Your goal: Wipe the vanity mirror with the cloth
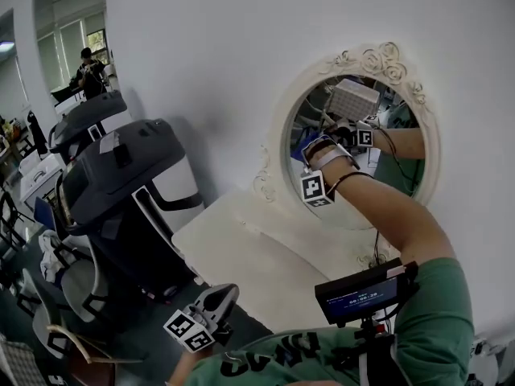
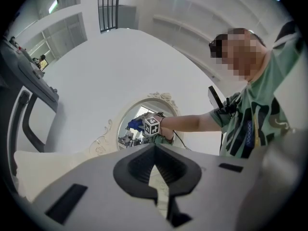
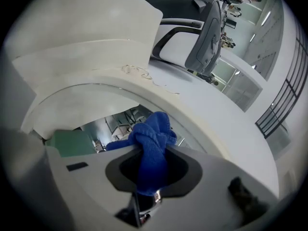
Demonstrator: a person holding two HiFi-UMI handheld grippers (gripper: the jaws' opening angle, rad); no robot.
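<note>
Blue cloth [image 3: 153, 139] sits clamped in the right gripper [image 3: 150, 153], bunched against the vanity mirror [image 1: 386, 187]; left gripper [image 2: 155, 150] hangs low, jaws together, well apart from the glass

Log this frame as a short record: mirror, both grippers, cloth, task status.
mirror: oval, ornate white frame
left gripper: shut, empty, held low, away from the mirror
right gripper: shut on blue cloth, raised to the glass
cloth state: bunched, sticking out past the jaws
task status: cloth at the glass; contact unclear
</note>
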